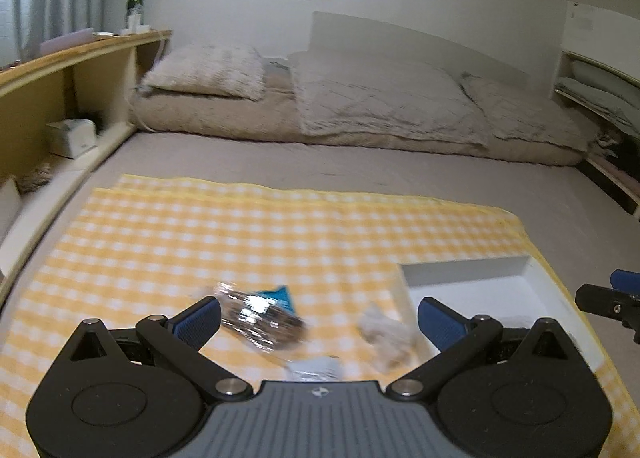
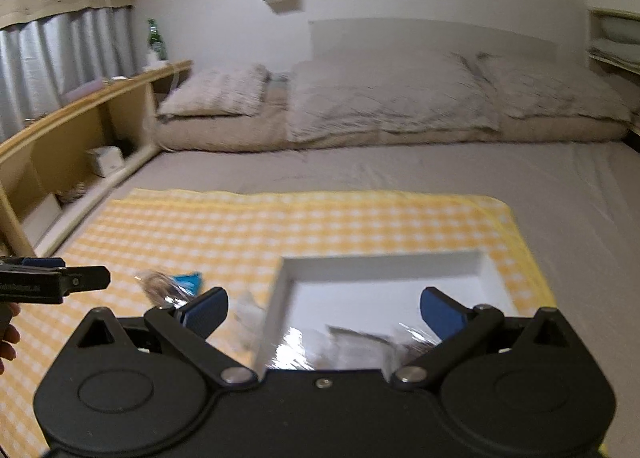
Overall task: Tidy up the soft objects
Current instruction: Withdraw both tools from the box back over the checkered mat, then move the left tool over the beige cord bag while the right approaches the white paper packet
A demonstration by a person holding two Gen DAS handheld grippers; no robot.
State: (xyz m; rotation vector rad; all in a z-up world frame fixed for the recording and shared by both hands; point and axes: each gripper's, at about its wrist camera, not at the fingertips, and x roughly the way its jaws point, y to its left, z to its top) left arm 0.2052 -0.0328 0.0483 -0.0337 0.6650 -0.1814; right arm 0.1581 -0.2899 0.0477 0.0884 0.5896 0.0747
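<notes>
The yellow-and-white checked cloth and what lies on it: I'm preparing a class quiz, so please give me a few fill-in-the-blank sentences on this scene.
1. The shallow white rectangular tray rests on the yellow-and-white ____ cloth.
2. The clear plastic packet with a blue label lies ____ the tray.
3. The left gripper has its jaws ____.
4. The fluffy white soft piece lies between the packet and the ____.

Missing words: checked; outside; open; tray
</notes>
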